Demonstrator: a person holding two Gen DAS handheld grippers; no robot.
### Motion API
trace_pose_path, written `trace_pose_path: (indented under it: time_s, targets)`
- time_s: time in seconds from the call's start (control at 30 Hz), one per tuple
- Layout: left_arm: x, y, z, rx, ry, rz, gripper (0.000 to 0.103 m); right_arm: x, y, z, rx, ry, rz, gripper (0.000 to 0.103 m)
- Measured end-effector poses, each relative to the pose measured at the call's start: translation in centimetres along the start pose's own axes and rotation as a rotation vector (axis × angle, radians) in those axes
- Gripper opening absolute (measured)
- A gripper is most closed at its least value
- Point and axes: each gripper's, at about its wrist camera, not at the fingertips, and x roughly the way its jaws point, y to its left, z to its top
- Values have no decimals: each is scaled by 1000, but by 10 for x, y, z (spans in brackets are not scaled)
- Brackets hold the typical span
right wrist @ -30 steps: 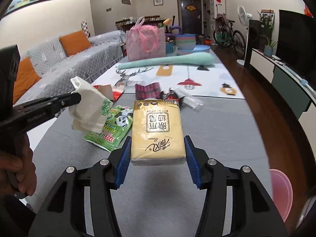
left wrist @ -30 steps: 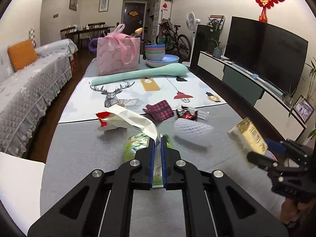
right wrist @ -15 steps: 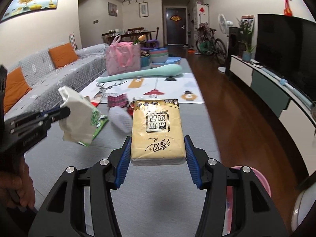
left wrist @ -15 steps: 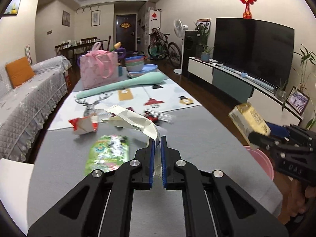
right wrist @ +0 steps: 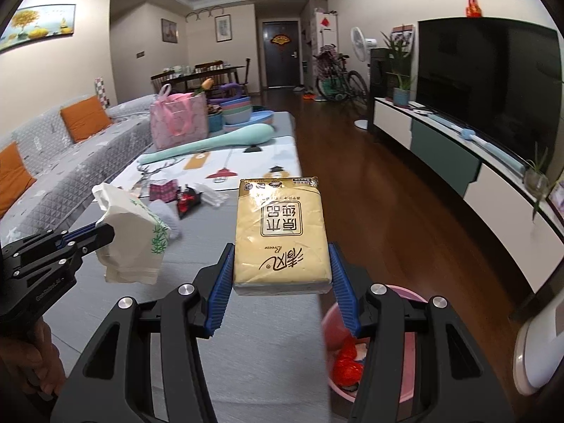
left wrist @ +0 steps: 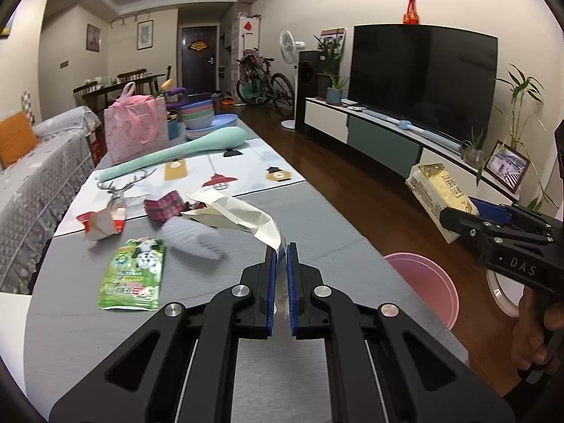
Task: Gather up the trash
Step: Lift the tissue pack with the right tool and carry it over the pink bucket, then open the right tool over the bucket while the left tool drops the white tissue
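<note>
My left gripper (left wrist: 281,251) is shut on a crumpled white paper bag (left wrist: 235,214), which hangs in the air above the grey table (left wrist: 211,317); the same bag (right wrist: 131,236) shows at the left of the right wrist view. My right gripper (right wrist: 282,257) is shut on a yellow tissue pack (right wrist: 282,236), held over the table's right edge. The pack (left wrist: 437,197) also appears at the right of the left wrist view. A pink bin (right wrist: 409,352) with red trash inside stands on the floor beside the table, below the right gripper.
On the table lie a green wrapper (left wrist: 135,275), a white honeycomb ball (left wrist: 192,238), a red-and-white carton (left wrist: 104,220), a plaid packet (left wrist: 164,206) and a black-red wrapper (right wrist: 187,199). Farther back are a mint spoon-shaped object (left wrist: 176,151), a pink bag (left wrist: 135,127) and stacked bowls (left wrist: 199,118). A sofa (right wrist: 53,162) stands left, a TV unit (right wrist: 458,162) right.
Both grippers have swung to the right with their loads, toward the table's right edge. The pink bin has come into view in both wrist views. Neither grip has changed.
</note>
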Motion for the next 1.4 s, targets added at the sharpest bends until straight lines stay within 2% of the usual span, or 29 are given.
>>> trace_pose_path:
  time_s: [0.47,1.0,1.2,1.4]
  targets:
    - [16,-59,8,77,13,-80,6,-11,-60,-11,73,11,-92,52]
    - [56,-167,13,184,44,-254,6,-6,-134,-18,182,42,-182,52]
    - [81,-202,2,240,103,-305,6,7,-151,-23,215,80,-196,52]
    - [107,-221,-12,265,186,-341,6,19,-163,-29,229,110,-207,52]
